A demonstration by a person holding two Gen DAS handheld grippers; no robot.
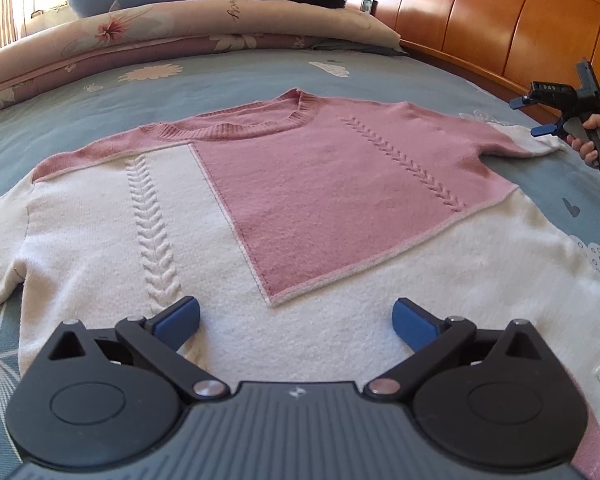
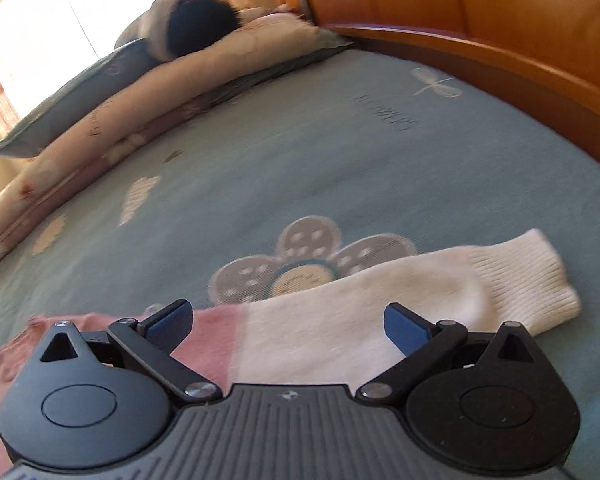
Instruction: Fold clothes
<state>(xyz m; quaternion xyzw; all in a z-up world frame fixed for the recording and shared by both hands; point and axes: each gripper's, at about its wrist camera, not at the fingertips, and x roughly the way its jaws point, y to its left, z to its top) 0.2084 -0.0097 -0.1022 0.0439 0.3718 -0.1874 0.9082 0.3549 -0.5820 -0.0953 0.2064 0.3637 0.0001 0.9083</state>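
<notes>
Where the left wrist camera looked along its fingers, the left gripper (image 1: 296,320) stood wide open, holding nothing, above the white lower body of the pink-and-white sweater (image 1: 260,208). The sweater lay flat, front up, on the blue bedsheet (image 1: 228,76), neckline toward the folded quilt (image 1: 140,40). In the right wrist view, the right gripper (image 2: 288,324) was likewise spread wide and empty, poised over the sweater's sleeve (image 2: 380,300), whose ribbed cuff (image 2: 532,280) rested on the sheet.

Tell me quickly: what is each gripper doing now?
Left gripper: open, holding nothing, above the sweater.
Right gripper: open, holding nothing, above the sleeve.
</notes>
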